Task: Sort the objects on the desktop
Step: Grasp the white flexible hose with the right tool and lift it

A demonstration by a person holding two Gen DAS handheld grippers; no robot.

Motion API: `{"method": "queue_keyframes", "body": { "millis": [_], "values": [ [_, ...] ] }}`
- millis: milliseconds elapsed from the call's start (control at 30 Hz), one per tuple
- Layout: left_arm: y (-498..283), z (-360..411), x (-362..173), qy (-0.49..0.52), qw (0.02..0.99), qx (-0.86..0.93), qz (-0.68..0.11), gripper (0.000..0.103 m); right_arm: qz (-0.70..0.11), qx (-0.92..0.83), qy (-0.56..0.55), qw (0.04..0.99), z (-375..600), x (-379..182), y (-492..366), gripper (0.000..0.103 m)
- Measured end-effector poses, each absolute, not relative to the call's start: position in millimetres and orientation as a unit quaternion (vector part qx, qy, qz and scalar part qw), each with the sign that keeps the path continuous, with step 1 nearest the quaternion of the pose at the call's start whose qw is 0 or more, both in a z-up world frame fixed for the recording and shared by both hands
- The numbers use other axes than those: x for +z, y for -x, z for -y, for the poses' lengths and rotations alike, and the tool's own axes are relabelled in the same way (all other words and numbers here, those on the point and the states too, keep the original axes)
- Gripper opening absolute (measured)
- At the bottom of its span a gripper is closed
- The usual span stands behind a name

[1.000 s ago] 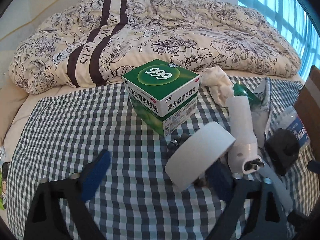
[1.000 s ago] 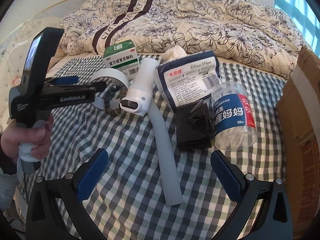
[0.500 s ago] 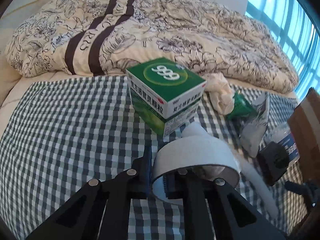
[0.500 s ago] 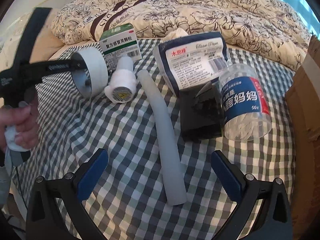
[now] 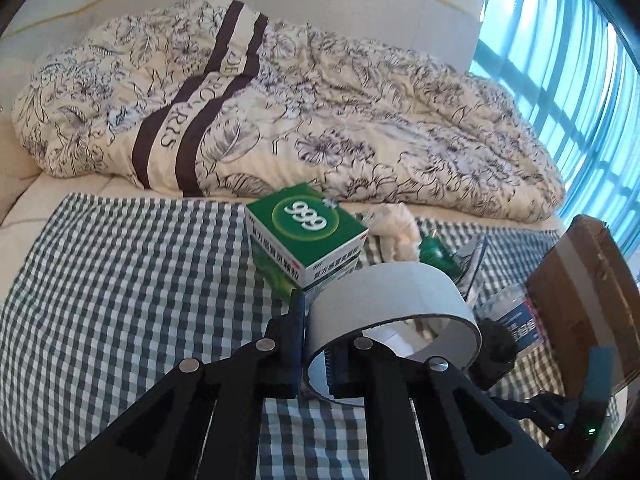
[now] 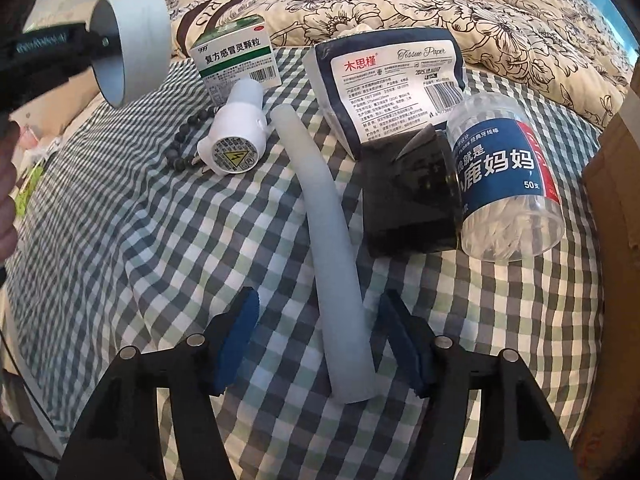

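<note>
The tape roll [image 5: 394,306] is clamped by its wall in the left gripper [image 5: 314,346], one finger outside the ring and one inside, and is held up off the checked cloth [image 5: 120,300]. From the right wrist view the roll [image 6: 130,42] is seen raised above the cloth's far left corner, clear of everything lying there.

Just beyond the roll the green box [image 5: 306,236] is seen, standing on the cloth in front of the floral quilt [image 5: 320,112]. Beside the box a crumpled cloth [image 5: 394,230] is lying.

The right gripper [image 6: 318,344] is held with its fingers apart, one on each side of the near end of the pale tube [image 6: 330,248], neither pad touching it. The tube is laid lengthwise across the cloth. By its far end the white plug [image 6: 236,136] is lying, with a bead string [image 6: 186,140] touching its left side. To the right of the tube a black item [image 6: 408,196] is lying, touched by the tissue pack [image 6: 388,80] behind it and by the clear jar [image 6: 504,176] on its side. A cardboard box [image 6: 616,208] is seen at the right edge.
</note>
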State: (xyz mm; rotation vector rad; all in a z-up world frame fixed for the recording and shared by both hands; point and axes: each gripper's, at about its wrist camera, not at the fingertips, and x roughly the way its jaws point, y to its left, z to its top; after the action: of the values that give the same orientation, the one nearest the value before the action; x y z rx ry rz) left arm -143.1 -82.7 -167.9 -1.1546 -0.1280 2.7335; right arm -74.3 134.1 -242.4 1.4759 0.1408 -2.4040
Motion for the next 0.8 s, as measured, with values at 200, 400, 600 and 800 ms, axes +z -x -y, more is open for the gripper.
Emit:
{"method": "queue_keyframes", "body": {
  "millis": [200,400,600,800],
  "values": [
    [138,81,-160,0.382,0.089,0.919,0.041,0.009,-0.043,-0.842,-0.518,0.142,-145,-238,74,0.018],
    [131,77,-152,0.377,0.092,0.921,0.041,0.009,-0.046,-0.842,-0.515,0.151,-145,-232,70,0.013],
    [123,76,-138,0.364,0.094,0.926,0.039,0.009,-0.045,-0.852,-0.495,0.166,-144,-213,60,0.011],
    [114,73,-124,0.354,0.097,0.929,0.039,0.009,-0.037,-0.863,-0.472,0.175,-144,-195,57,0.010]
  ]
}}
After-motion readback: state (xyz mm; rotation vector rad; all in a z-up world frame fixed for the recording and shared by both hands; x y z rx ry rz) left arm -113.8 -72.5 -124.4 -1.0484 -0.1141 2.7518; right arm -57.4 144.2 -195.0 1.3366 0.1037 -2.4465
